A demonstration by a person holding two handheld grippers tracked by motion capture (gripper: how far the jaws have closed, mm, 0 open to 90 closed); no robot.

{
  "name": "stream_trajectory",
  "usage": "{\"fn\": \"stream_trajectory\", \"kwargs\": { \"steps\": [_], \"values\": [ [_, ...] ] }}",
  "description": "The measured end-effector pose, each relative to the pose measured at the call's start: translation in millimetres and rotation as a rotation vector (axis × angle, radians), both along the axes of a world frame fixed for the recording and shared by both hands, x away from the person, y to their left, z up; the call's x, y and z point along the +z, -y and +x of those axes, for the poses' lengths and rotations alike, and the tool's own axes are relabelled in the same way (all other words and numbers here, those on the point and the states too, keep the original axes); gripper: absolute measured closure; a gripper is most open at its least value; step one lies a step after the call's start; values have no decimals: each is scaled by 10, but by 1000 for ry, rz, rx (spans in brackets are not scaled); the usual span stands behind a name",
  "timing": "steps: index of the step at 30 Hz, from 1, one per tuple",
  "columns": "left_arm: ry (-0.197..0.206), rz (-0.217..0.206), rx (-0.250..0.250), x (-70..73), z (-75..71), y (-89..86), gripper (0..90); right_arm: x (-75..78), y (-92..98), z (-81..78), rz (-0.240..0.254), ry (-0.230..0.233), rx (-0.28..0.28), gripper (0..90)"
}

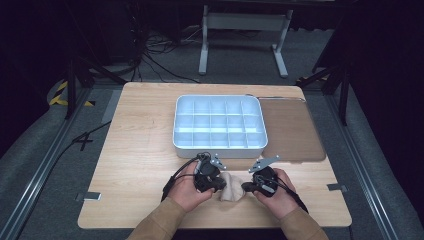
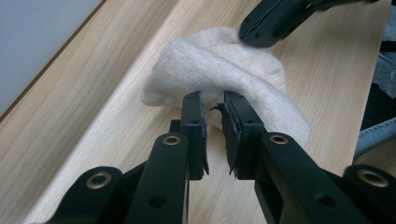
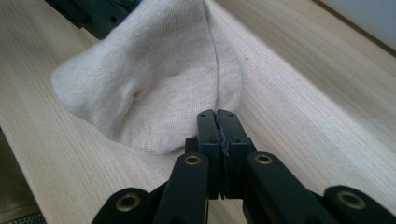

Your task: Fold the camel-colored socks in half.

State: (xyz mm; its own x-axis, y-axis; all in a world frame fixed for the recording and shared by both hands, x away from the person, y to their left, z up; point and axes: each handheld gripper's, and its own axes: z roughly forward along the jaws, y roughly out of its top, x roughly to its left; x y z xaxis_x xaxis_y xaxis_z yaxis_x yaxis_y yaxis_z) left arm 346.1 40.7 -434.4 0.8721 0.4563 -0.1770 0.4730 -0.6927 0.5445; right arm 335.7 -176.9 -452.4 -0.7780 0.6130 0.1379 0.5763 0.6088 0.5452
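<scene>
A beige knit cloth [image 1: 231, 187] lies bunched on the wooden table [image 1: 140, 150] near its front edge, between my two grippers. My left gripper [image 1: 219, 184] comes at it from the left. In the left gripper view its jaws [image 2: 213, 105] stand a little apart with a fold of the cloth [image 2: 219, 65] pinched at their tips. My right gripper [image 1: 247, 187] faces it from the right. In the right gripper view its jaws [image 3: 217, 116] are pressed together on the near edge of the cloth [image 3: 154, 84], which rises like a tent toward the left gripper [image 3: 93, 16].
A white tray with several empty compartments [image 1: 175, 135] stands just behind the grippers at the table's middle. A brown mat [image 1: 292, 130] lies to its right. The table's front edge runs close under both hands, and a desk frame [image 1: 245, 22] stands on the floor beyond.
</scene>
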Motion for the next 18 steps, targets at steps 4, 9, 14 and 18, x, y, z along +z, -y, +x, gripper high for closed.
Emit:
{"fn": "stream_trajectory", "kwargs": {
  "steps": [4, 9, 14, 18],
  "values": [
    [3, -8, -22, 7, 5, 21, 783, -28, -12, -1, 26, 8, 12, 892],
    [24, -29, -51, 5, -13, 94, 769, -40, -8, -15, 36, 8, 5, 891],
    [27, -25, -88, -1, -11, 158, 766, -47, -4, -33, 36, 13, 5, 891],
    [27, -25, -100, -9, -1, 191, 764, -57, 7, -41, 36, 15, 6, 891]
  ]
}}
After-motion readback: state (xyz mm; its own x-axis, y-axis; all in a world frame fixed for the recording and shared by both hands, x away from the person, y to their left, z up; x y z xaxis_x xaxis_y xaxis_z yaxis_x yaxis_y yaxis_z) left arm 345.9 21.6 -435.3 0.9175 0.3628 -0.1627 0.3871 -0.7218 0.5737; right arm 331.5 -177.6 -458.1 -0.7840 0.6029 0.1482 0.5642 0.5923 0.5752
